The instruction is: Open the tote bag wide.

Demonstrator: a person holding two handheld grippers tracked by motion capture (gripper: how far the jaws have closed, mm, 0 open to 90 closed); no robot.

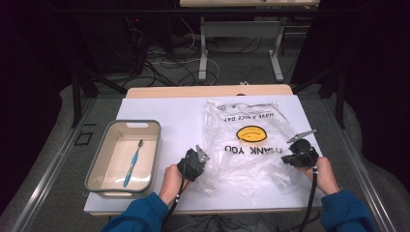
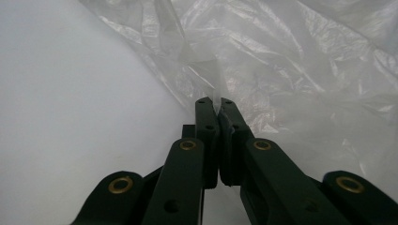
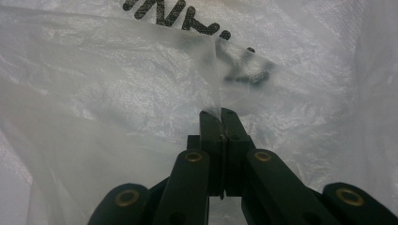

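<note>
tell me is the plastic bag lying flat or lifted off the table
Mostly flat: the plastic bag lies spread and crinkled on the table, both near corners pinched.

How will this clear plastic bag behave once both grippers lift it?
The plastic bag is thin and crinkled, so it will likely sag and drape. It looks light and may flutter. Left gripper and right gripper each pinch only a film edge, which might slip.

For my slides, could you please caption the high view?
Both grippers, left gripper and right gripper, pinch a clear plastic bag beside a bin holding a toothbrush.
</note>
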